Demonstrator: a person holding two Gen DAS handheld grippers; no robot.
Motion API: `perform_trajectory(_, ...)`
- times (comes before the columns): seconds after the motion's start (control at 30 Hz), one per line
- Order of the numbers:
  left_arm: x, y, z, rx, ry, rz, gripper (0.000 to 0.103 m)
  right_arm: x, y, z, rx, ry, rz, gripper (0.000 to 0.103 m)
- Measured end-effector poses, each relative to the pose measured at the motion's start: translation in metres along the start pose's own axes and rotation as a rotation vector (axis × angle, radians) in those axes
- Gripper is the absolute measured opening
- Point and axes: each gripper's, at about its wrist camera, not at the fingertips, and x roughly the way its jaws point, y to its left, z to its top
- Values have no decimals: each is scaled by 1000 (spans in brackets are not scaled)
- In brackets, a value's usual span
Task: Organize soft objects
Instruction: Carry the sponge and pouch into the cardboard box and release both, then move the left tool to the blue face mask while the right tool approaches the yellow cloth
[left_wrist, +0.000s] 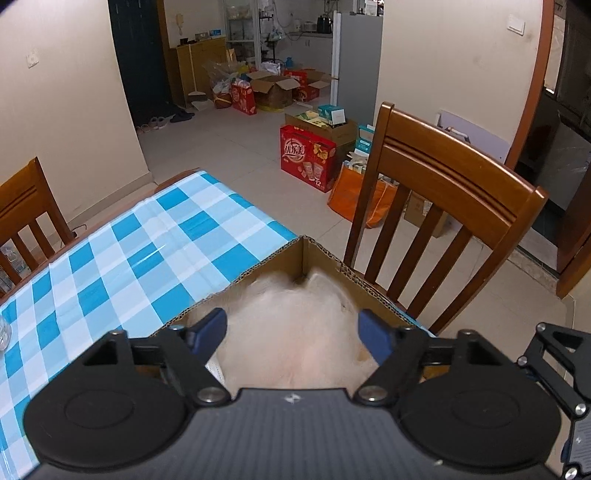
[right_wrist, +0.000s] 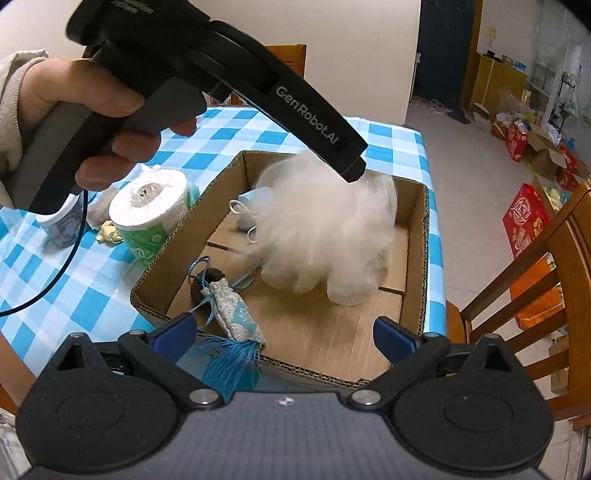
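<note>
inside the cardboard box lay fluff and a sachet — both wide-open grippers, left and right, held nothing; the tissue roll waited outside.

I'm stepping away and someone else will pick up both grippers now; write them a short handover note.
Left gripper: open, straddling the white fluffy ball over the cardboard box; whether it is released is unclear.
Right gripper: open, empty, at the box's near edge.
In the box: fluffy ball, face mask, blue tasselled sachet.
Left on the table: toilet paper roll, small cream item beside it.
Next: probably clear the left gripper, then box those.
</note>
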Motion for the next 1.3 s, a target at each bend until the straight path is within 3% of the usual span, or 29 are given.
perform_trajectory(0.17,-9,1,-6,-3,-18,20,95,4,1,6,-12,-6,15,103)
perform_trajectory(0.6,-57,27,-34,-62,-19,117,99,11,12,18,-47,-12,31,103)
perform_trajectory(1.07,-114,45,-110,-234,-20,257,99,13,36,24,-27,-32,-8,103)
perform_trajectory(1.3,-129,63,-159,-332,8,255,99,15,71,23,-7,-28,-43,103)
